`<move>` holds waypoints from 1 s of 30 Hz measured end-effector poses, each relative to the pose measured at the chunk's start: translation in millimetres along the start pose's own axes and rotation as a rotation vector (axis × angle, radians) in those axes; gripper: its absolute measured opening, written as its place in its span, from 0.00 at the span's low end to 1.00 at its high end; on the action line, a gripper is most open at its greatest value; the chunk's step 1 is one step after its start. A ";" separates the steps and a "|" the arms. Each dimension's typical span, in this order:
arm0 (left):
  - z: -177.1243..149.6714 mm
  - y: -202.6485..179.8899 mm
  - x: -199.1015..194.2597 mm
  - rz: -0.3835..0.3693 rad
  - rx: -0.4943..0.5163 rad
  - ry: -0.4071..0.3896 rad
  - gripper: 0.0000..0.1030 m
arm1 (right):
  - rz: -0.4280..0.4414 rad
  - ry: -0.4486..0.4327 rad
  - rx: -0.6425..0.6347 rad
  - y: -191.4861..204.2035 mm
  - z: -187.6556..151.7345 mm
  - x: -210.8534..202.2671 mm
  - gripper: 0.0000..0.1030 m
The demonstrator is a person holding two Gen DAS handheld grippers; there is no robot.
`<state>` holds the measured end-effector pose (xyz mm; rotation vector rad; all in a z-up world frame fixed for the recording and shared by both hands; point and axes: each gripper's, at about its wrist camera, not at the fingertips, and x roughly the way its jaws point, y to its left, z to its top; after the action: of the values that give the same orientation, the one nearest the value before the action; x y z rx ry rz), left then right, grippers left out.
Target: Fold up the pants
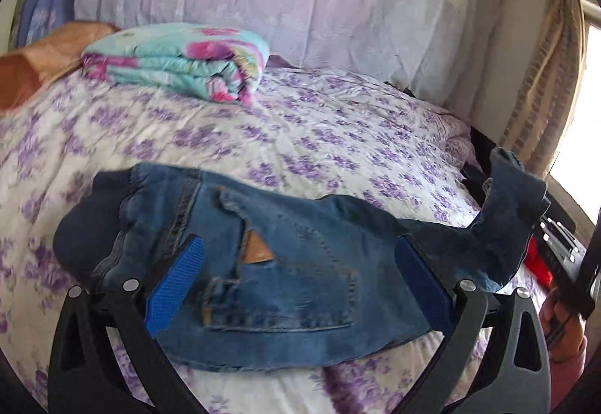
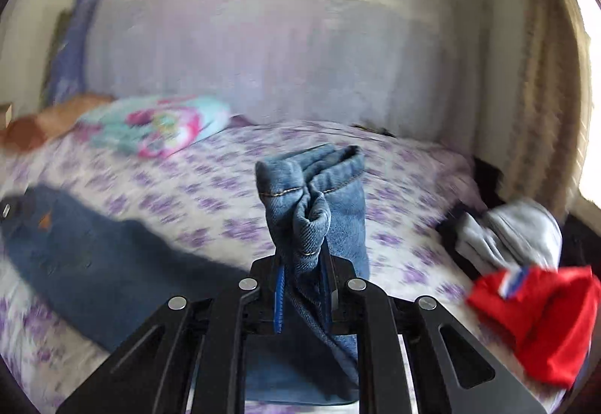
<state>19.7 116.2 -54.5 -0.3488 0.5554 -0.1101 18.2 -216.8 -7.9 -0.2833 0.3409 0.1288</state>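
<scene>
Bed (image 1: 263,136) in purple-flowered sheet, jeans (image 1: 285,264) spread across, curtained window (image 1: 544,76)

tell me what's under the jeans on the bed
The purple-flowered bedsheet shows all around the jeans, which lie across it. Anything directly beneath the denim is covered.

Both wrist cameras look slightly downward across the bed (image 1: 300,121) toward the headboard (image 2: 263,57) at 12 o'clock. The left view sits close over the jeans' (image 1: 285,264) waist; the right view looks from nearer the bed's right edge. Both views share the folded floral blanket (image 1: 180,57) at 10 o'clock and the curtain (image 2: 544,76) at 2 o'clock.
</scene>
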 end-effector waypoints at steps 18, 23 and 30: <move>-11.2 6.6 -2.7 0.006 0.033 -0.021 0.96 | 0.158 0.274 -0.487 99.8 -48.1 27.3 0.29; 3.0 -25.4 -16.6 -0.065 0.106 -0.043 0.96 | 0.435 0.162 -0.220 47.5 -10.7 -17.5 0.59; 7.4 -147.8 16.7 -0.325 0.332 0.023 0.42 | 0.301 0.217 0.242 -65.9 11.8 33.1 0.07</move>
<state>36.4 -23.2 -4.8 -0.1107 0.4893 -0.5141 64.1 -273.5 8.0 -0.0033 0.6084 0.3514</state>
